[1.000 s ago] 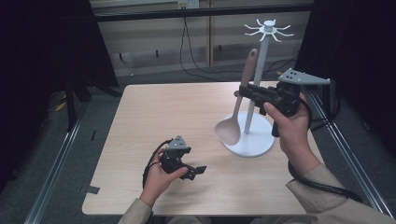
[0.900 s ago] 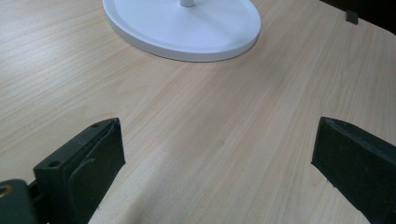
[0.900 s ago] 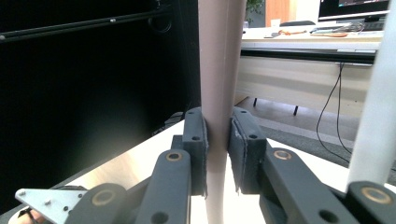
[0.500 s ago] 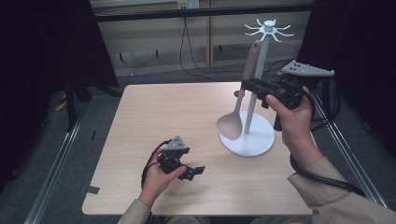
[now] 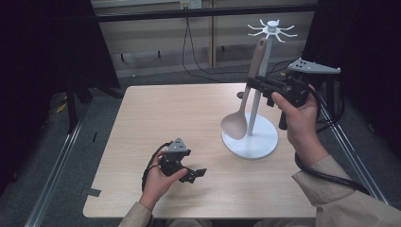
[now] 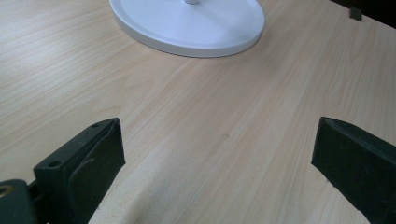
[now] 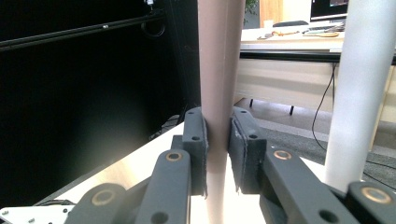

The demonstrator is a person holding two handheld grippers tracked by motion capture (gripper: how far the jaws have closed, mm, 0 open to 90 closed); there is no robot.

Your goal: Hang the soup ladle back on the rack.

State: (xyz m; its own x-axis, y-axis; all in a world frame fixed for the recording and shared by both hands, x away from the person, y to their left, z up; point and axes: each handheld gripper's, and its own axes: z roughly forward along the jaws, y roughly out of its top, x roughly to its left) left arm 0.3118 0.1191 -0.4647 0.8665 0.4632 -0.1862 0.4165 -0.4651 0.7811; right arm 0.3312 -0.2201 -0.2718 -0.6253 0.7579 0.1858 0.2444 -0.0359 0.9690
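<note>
Two grippers in our hands over the light wooden worktop (image 5: 189, 123). Our right gripper (image 5: 251, 84) is raised off the surface, beside the pole of the white utensil stand (image 5: 257, 106), with its grey three-cornered plate on top. Its jaws are clamped on the handle of a beige spoon (image 5: 242, 109); the right gripper view confirms this, with both pads (image 7: 200, 140) pressed flat against the handle of the spoon (image 7: 219, 70) and the stand's white pole (image 7: 357, 84) just to the side.

We see the spoon hanging near-vertical, slightly tilted, bowl down. In the high view the bowl overlaps the near-left edge of the stand's round base; we cannot tell whether it touches it. The handle's top end reaches just below the ring of hooks at the head of the stand.

Our left gripper (image 5: 195, 174) sits low near the front edge of the worktop, well apart from the stand. Its jaws are spread wide and hold nothing; the left gripper view shows bare wood between them and the stand base (image 6: 187, 25) farther off.
</note>
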